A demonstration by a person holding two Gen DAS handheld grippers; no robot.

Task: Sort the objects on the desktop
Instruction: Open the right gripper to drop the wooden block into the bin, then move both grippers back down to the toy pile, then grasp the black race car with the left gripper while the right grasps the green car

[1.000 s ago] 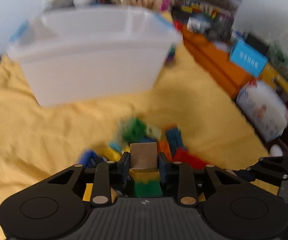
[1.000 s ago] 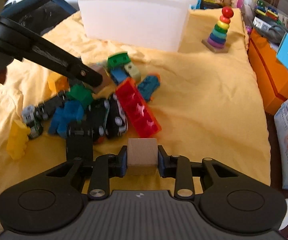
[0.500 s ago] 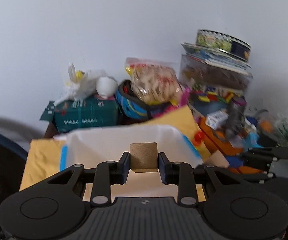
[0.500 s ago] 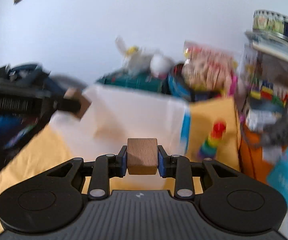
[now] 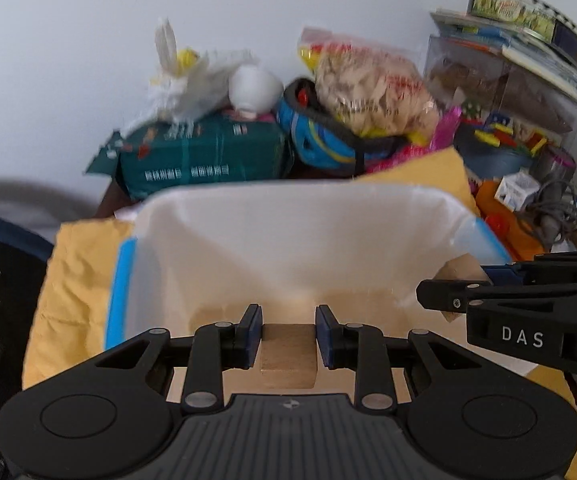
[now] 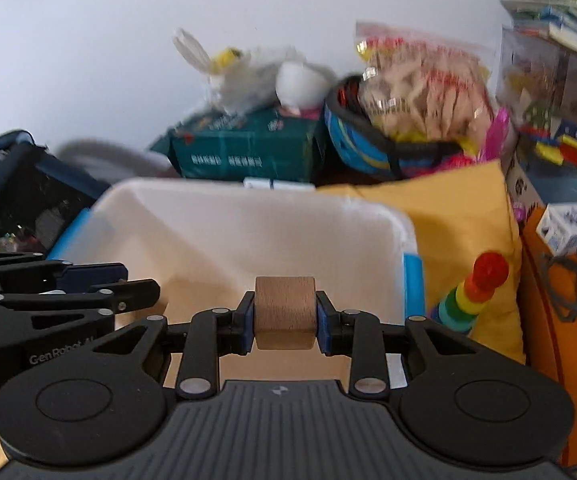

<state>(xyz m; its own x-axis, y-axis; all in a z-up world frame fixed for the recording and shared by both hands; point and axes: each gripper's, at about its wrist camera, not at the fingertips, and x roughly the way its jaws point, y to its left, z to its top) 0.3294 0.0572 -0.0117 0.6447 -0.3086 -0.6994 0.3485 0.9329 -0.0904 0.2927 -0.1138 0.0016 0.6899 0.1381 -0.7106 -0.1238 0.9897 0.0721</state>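
my left tongs point(image 5: 288, 338) are clamped on a wooden block point(image 5: 287, 354), pads tight on both its sides, and the block hangs over the open white bin point(image 5: 288, 240), above its near edge. my right tongs point(image 6: 285, 314) are clamped on a second block point(image 6: 285, 312), rounder at the corners, also held above the bin near its front wall.

the left view shows the right tongs coming in from the right edge with their block's pale corner at the bin's right rim; the right view shows the left tongs coming in from the left, but the block they hold is hidden there. only the right view shows the ring stacker point(image 6: 472, 296) standing on the yellow cloth point(image 6: 460, 216) just right of the bin. both views show the green pack point(image 5: 204, 152), the snack bag point(image 5: 368, 84) and the blue helmet point(image 5: 324, 140) behind the bin, along the table's far edge by the wall.
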